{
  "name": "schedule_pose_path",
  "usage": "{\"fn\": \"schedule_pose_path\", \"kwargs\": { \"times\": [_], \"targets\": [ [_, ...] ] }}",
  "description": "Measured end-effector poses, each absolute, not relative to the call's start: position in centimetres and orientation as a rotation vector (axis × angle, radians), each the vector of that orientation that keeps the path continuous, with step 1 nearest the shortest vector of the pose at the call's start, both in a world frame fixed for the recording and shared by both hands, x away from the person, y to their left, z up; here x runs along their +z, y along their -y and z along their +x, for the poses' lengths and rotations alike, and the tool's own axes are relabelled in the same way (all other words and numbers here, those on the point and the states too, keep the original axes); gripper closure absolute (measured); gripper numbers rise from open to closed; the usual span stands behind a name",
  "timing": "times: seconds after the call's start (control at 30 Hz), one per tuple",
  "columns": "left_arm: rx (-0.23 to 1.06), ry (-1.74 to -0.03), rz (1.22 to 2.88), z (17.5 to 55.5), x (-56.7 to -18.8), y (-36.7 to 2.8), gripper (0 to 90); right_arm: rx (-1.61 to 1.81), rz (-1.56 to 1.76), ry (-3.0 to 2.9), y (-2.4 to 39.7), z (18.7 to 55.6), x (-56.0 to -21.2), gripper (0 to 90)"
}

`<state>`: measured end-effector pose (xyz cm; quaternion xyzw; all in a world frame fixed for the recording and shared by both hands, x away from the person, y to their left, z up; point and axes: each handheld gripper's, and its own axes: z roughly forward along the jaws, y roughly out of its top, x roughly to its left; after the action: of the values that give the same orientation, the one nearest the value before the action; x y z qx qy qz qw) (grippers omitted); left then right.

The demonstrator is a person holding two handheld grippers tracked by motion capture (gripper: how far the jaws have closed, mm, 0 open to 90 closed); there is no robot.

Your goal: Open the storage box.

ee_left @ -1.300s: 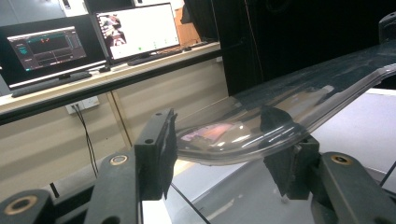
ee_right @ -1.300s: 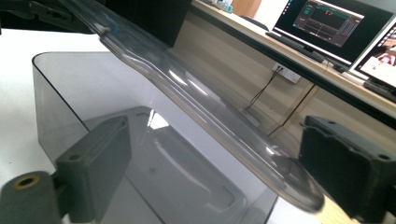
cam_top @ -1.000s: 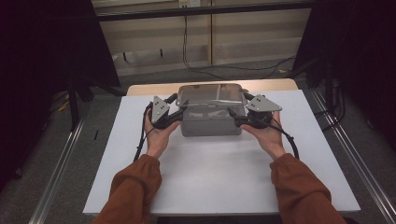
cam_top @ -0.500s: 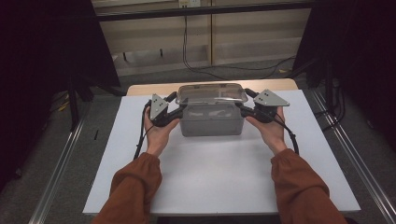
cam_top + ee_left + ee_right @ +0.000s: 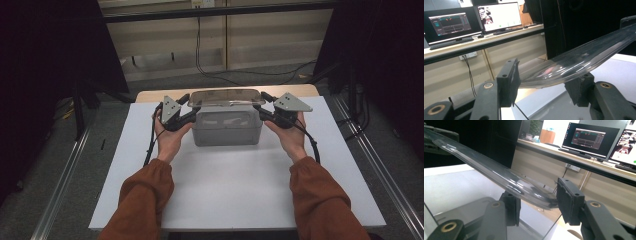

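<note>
White tabletop (image 5: 235, 190) in a dim lab, with monitors (image 5: 499, 16) on a bench behind it — a person seated at the near edge works a gripper in each hand. At centre stands a grey box (image 5: 227, 127), upright toward the far side of the table. Its clear lid (image 5: 226, 98) sits raised just above the rim and slightly tilted rather than seated, so the lid appears freed from the box but not yet carried away; setting it down elsewhere remains to be done.

Left gripper (image 5: 187, 107) — jaws partly closed across the left end of the lid. In the left gripper view the curved clear edge (image 5: 579, 65) runs between the two black pads (image 5: 509, 82), which appear to press on it from either side.

Right gripper (image 5: 262, 105) — jaws have just been closing, with the right end of the lid between them. In the right gripper view the lid's end (image 5: 524, 188) meets the pads (image 5: 569, 202), the grip seemingly taken.

Both ends thus seem held, the lid spanning level between the hands over the open box.
</note>
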<state>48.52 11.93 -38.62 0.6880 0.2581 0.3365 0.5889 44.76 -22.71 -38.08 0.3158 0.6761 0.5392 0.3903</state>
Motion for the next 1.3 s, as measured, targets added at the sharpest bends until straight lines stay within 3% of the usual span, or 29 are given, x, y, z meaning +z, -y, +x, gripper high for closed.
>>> {"fn": "schedule_pose_path", "kwargs": {
  "times": [0.9,1.3],
  "targets": [
    [0.824,-0.617,1.612,50.9,-37.4,-11.5,55.7,1.413,0.800,-1.674,23.0,46.3,-36.5,60.4],
    [0.799,-0.624,1.601,51.7,-37.1,-11.5,59.3,1.421,0.822,-1.663,23.7,47.6,-36.7,56.7]
  ]
}}
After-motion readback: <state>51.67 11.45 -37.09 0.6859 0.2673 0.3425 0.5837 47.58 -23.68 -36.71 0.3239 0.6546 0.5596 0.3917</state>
